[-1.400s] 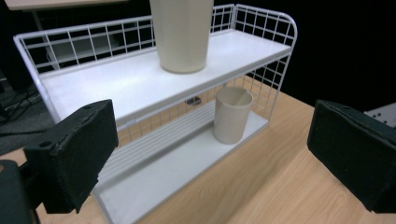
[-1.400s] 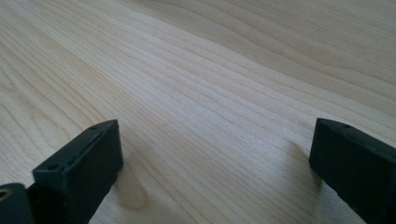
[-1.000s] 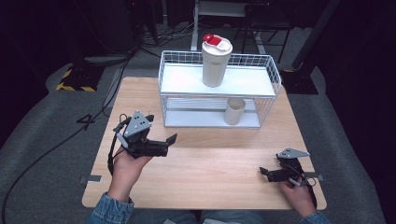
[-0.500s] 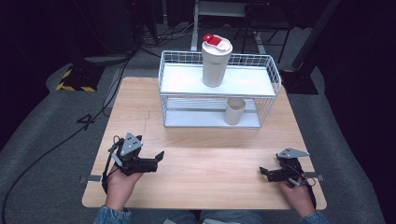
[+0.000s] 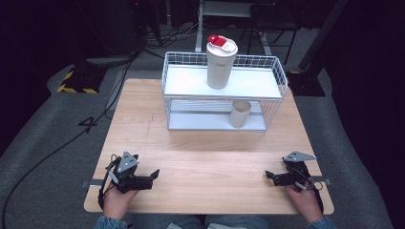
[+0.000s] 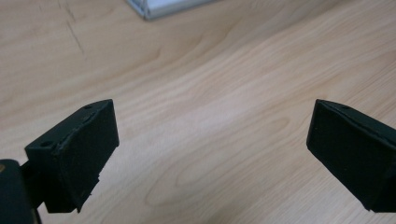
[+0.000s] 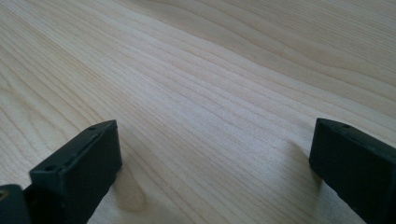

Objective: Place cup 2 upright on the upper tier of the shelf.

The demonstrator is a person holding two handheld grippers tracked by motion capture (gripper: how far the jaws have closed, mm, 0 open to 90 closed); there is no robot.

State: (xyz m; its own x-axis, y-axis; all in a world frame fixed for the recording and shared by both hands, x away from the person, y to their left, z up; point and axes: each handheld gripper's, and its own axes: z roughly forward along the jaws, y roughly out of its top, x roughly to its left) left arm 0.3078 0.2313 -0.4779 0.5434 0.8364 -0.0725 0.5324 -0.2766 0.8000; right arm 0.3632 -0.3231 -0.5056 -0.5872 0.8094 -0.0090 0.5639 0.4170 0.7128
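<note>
Wooden table (image 5: 205, 162) bears a wire rack (image 5: 272, 78): tumbler (image 5: 220, 64) on top, cup (image 5: 239, 113) below. Left gripper (image 5: 152, 174) and right gripper (image 5: 269, 176) rest near the front edge, jaws spread, empty. Seemingly between steps; next, reach forward to the rack.

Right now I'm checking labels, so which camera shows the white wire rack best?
The high view: the whole two-shelf white wire rack shows there. The left gripper view catches just a corner of its base; the right gripper view looks across bare table.
</note>
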